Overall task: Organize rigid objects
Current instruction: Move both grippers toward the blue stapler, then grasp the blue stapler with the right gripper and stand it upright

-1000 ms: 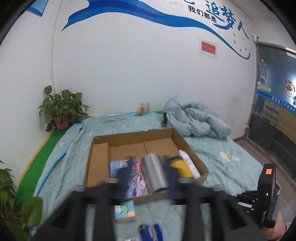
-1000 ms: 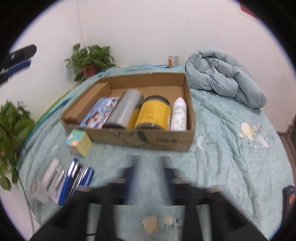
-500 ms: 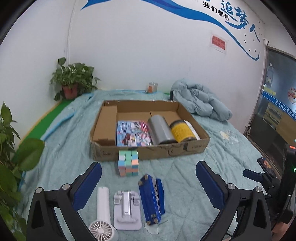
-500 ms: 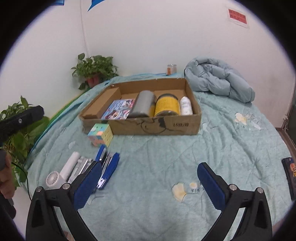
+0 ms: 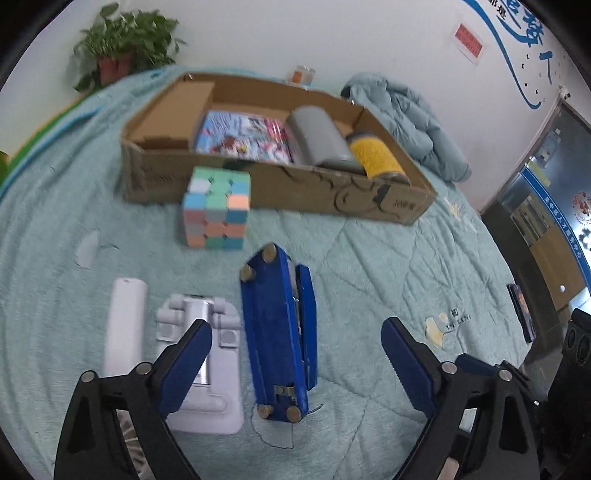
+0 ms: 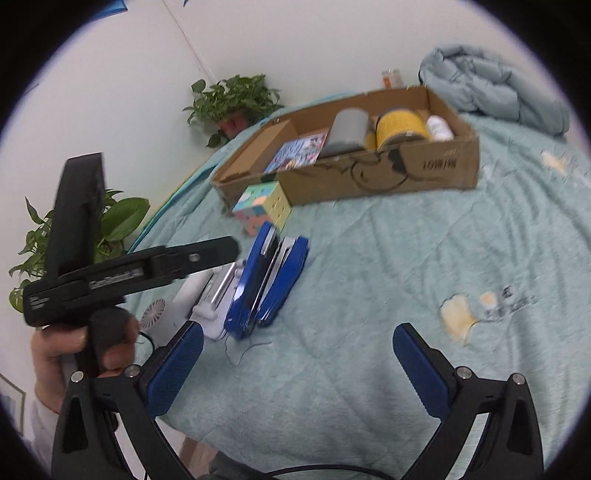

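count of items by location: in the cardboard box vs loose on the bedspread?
In the cardboard box: 4 (book, grey cylinder, yellow jar, white bottle)
Loose on the bedspread: 4 (cube, blue stapler, white stand, white handheld fan)
Total: 8

Blue brushed Chinese characters, cropped and unreadable, run along the white wall (image 5: pixel 524 26) above a red notice (image 5: pixel 468 38) with illegible print, while the brown cardboard box (image 6: pixel 439 162) bears blurred upside-down stamped characters.
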Demonstrator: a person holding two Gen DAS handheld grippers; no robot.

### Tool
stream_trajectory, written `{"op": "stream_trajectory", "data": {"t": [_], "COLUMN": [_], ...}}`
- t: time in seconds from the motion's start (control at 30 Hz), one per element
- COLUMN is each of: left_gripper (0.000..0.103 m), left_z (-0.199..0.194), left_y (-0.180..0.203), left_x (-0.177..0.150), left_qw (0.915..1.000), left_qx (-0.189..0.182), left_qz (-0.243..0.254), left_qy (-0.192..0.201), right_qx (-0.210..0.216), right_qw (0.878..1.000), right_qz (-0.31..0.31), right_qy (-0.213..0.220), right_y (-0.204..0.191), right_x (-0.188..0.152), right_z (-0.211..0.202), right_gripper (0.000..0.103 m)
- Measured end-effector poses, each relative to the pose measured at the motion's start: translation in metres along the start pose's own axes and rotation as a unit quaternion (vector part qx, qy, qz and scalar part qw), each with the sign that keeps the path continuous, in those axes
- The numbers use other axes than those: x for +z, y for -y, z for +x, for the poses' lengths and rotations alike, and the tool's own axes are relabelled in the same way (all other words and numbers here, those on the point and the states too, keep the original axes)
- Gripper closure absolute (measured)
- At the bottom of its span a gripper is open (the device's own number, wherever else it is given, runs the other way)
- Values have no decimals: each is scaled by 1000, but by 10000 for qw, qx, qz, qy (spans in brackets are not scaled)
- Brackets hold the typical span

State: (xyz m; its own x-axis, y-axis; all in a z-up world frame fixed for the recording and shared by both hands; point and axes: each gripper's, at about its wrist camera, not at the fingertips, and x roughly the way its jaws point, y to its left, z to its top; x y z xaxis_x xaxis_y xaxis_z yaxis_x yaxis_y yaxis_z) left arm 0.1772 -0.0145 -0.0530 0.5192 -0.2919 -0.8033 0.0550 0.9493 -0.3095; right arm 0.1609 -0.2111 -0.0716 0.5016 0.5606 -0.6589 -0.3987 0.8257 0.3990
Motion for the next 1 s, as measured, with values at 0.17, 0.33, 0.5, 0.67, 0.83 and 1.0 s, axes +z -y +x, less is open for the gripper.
{"op": "stream_trajectory", "data": {"t": [0.17,0.33,0.5,0.67,0.83,1.0], "left_gripper": [46,46,46,46,42,25], "left_z": [34,43,48,65,60,49], "left_y": [8,14,29,63,61,38], "left_x": [-1,1,3,-1,7,6], "left_qw": [9982,9988,9970,9888,9939,9950], "left_qx": [-381,-238,-529,-1256,-980,-745], "left_qz": [-36,-50,-180,-73,-205,-577], "left_qy": [-456,-419,-527,-807,-471,-340], "right_qx": [332,566,760,834,452,273], "right_qw": [9990,9969,9956,9941,9977,9984], "right_qz": [-7,-130,51,316,331,-104], "right_qy": [-308,-526,-547,-615,-373,-478], "right_y": [-1,-1,8,24,37,40], "right_x": [-4,-6,-5,-4,6,24], "right_z": [18,27,30,31,26,43], "right_gripper": [7,27,28,28,28,28]}}
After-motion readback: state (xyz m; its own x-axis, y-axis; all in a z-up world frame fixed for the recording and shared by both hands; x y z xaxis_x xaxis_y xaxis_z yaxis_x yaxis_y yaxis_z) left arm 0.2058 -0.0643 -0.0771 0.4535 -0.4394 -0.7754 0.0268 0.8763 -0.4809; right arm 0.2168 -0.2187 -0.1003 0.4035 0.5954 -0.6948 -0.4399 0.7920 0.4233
